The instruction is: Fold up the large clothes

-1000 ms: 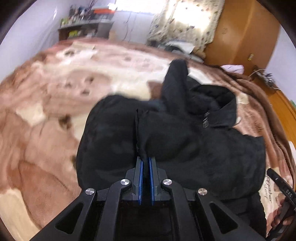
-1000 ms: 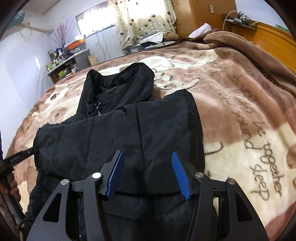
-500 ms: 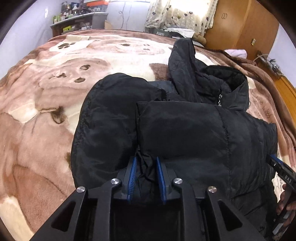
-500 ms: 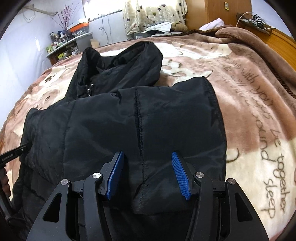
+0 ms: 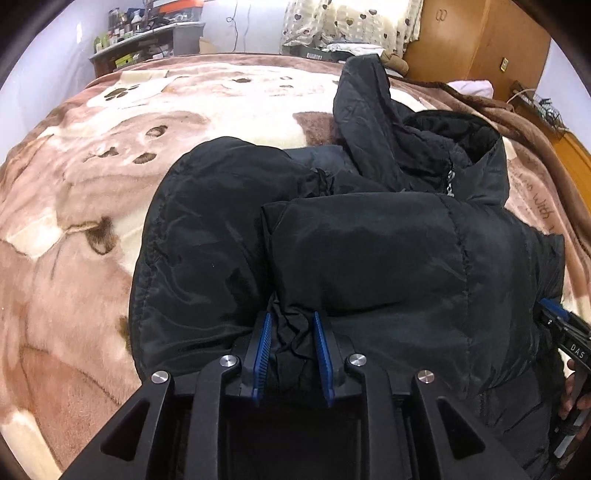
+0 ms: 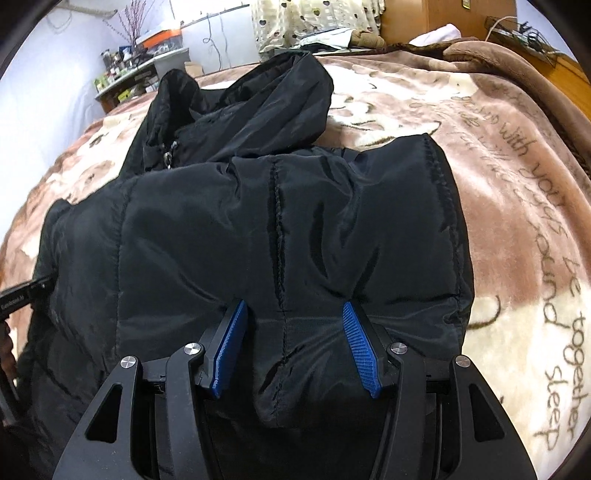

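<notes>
- So, the black puffer jacket [image 5: 369, 258] is lying on the bed [image 5: 74, 221], bunched toward the near edge, hood [image 6: 258, 92] pointing at the far end where the curtain [image 5: 351, 18] hangs.
- Bottom half is already doubled up over the body, so I'd call this mid-fold, not finished.
- Left gripper [image 5: 291, 350] has its jaws partly apart with a crumpled bit of hem sitting between the blue pads [image 5: 263, 347]. Looks loose, not pinched.
- Right gripper [image 6: 293, 343] is spread wide, straddling the folded edge right by a stitched seam, gripping nothing.
- Handling-wise: it's puffy, soft and fairly light, but the shell is shiny and looks slippery, so my guess is layers will slide and spring back up.
- I'd grab at stitched seams or the hem, where the fabric is thin enough to pinch, not mid-panel where it's all padding.
- Versus a second ago: the left jaws were clamped tight on the fabric back then, half a second ago they'd started to part, and now they're wider. So it's letting go.
- The right one was open the whole time, and the jacket now fills more of both views, so both grippers have come in closer over the fold.
</notes>
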Demonstrator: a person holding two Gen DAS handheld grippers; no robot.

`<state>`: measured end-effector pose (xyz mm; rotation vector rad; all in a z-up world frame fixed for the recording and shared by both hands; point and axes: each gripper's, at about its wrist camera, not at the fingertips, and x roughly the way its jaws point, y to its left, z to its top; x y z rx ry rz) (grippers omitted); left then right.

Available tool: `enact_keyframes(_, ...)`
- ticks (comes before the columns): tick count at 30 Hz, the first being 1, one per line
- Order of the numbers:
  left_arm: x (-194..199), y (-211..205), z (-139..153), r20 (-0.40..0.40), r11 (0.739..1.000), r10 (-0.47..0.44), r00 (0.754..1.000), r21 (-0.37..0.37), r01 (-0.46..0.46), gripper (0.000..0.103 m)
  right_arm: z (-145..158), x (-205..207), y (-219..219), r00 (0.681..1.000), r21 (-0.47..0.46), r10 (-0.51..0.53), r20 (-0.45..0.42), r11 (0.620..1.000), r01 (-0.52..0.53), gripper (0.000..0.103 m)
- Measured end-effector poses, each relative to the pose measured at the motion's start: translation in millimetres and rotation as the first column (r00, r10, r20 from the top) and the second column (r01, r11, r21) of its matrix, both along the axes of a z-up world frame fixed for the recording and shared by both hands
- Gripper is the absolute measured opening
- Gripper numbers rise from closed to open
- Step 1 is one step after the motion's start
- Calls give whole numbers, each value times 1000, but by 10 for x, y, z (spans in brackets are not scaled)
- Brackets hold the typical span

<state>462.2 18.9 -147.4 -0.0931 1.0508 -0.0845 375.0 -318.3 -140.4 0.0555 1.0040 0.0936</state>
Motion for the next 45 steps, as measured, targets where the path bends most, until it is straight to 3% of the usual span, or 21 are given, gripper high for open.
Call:
enact_keyframes(12, 75, 17, 46, -53, 998, 52, 997, -33, -53, 27, -1, 17, 63, 999, -57, -16, -43, 998, 14, 55)
enact_keyframes(14, 34, 32, 115, -61, 998, 43, 997, -34, -45, 34, 92, 11, 58, 999, -56, -31, -44, 998, 28, 55)
enact_keyframes(16, -40, 74, 215, -54, 998, 18, 998, -66, -21, 66, 220, -13, 30, 999, -34, -47, -27, 998, 46, 55)
enact_keyframes(18, -126, 153, 341, -29, 996, 18, 999, -91, -20, 76, 392, -110, -65, 998, 10, -67, 18, 998, 67, 55)
enact_keyframes(24, -314, 492, 664, 1, 996, 47, 999, -72, -47, 77, 900, -410, -453, 987, 85, -141, 78, 987, 134, 60)
enact_keyframes(28, -406, 680, 794, 8, 999, 42, 999, -27, -42, 78, 1226, -645, -665, 981, 39, -141, 131, 990, 137, 61)
enact_keyframes(32, -353, 776, 873, -4, 998, 50, 999, -45, -50, 78, 1448, -678, -855, 976, 38, -158, 152, 987, 154, 61)
enact_keyframes(35, -241, 722, 969, 8, 999, 20, 1000, -28, -19, 78, 1534, -545, -901, 972, 82, -171, 159, 984, 160, 66)
enact_keyframes(37, -81, 654, 1034, 8, 998, -4, 1000, -60, 5, 79, 1516, -371, -903, 977, 130, -170, 129, 980, 153, 72)
enact_keyframes(41, 405, 473, 1171, 18, 996, -21, 1000, -88, 22, 86, 1397, 40, -953, 968, 284, -235, 86, 937, 202, 72)
enact_keyframes(45, 929, 326, 1179, -3, 984, -11, 1000, -178, 10, 86, 1175, 590, -919, 960, 337, -278, 21, 906, 255, 73)
